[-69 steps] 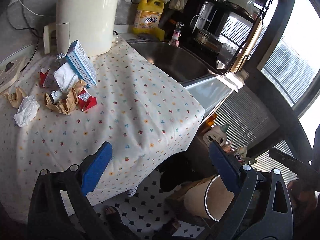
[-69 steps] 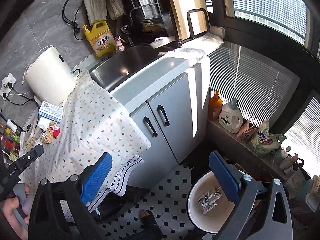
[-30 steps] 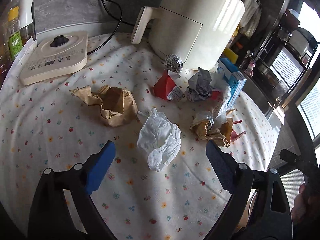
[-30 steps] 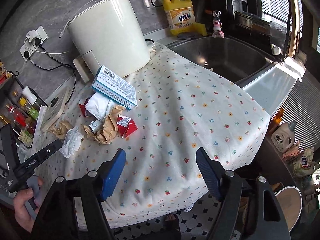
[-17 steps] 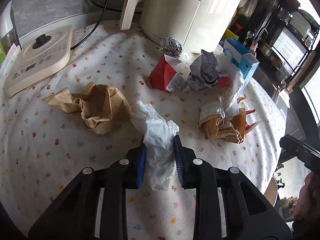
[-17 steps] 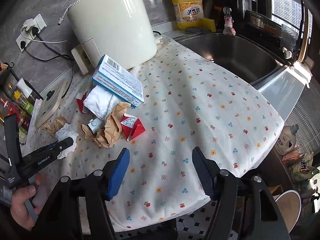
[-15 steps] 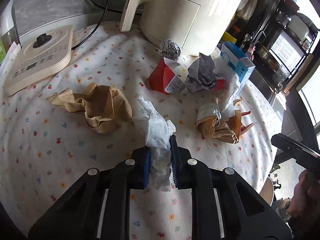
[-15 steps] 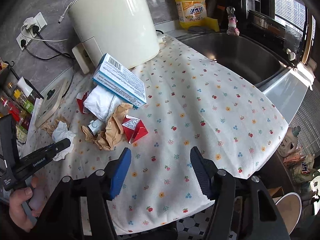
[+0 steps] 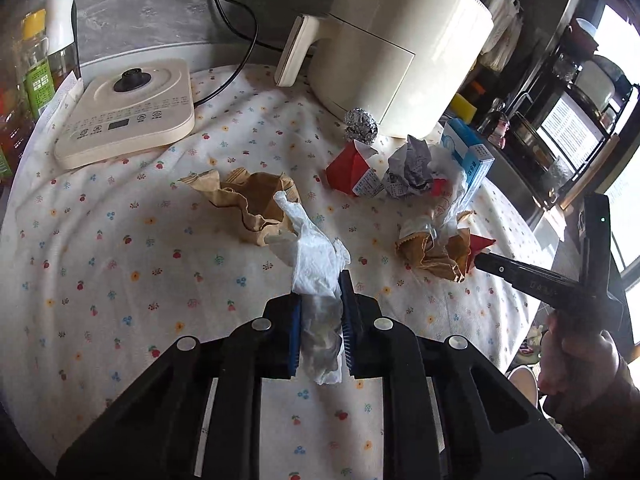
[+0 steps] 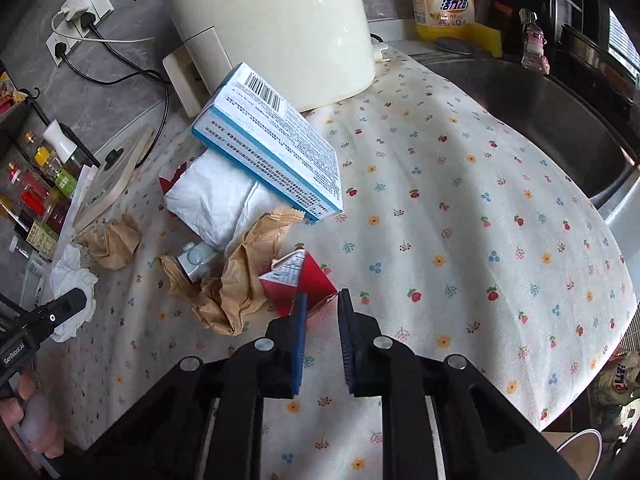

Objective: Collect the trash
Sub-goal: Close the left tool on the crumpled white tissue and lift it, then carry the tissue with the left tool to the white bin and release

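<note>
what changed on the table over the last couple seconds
The left hand-held gripper swung from the floor side to the table, closed on the white tissue and now holds it pinched. The right hand-held gripper came in from the bin to the red carton and narrowed its jaws around a corner. The brown paper, blue box and foil ball stayed put.

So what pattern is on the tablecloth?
Cream tablecloth with small scattered flowers and red fruits in red, blue and orange; clearest in the right wrist view.
</note>
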### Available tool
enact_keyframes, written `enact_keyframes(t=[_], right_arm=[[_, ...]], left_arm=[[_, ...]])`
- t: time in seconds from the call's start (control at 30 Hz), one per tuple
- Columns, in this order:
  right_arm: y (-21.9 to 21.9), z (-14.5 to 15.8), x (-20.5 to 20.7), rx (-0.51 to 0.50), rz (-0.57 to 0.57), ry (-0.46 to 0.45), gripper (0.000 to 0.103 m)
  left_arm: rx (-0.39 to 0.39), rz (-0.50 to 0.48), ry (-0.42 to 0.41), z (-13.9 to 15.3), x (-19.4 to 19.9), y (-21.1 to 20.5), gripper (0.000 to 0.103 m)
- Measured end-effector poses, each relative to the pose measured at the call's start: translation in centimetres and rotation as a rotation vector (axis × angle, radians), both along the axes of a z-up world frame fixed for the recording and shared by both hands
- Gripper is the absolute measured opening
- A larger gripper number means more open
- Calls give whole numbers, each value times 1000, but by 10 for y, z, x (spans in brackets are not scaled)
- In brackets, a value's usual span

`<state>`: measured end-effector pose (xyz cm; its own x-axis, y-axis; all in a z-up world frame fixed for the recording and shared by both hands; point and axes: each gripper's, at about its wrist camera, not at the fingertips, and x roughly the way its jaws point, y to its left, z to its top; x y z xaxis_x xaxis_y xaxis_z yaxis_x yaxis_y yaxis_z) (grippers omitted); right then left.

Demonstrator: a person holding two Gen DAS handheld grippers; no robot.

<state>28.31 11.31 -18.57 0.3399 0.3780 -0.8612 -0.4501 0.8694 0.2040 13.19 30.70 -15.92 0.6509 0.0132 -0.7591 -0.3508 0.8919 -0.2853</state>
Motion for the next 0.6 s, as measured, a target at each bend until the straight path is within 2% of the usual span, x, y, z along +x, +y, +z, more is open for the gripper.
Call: enact_keyframes(t=[0.23,0.6], right_arm=[[-18,13,-10,6,4,-21,2],[-98,37,-25,15,-62,-40,1]], left_arm=[[5,0,-21,8,1,-17,17],[6,-58,-62,24,22,-75,17]])
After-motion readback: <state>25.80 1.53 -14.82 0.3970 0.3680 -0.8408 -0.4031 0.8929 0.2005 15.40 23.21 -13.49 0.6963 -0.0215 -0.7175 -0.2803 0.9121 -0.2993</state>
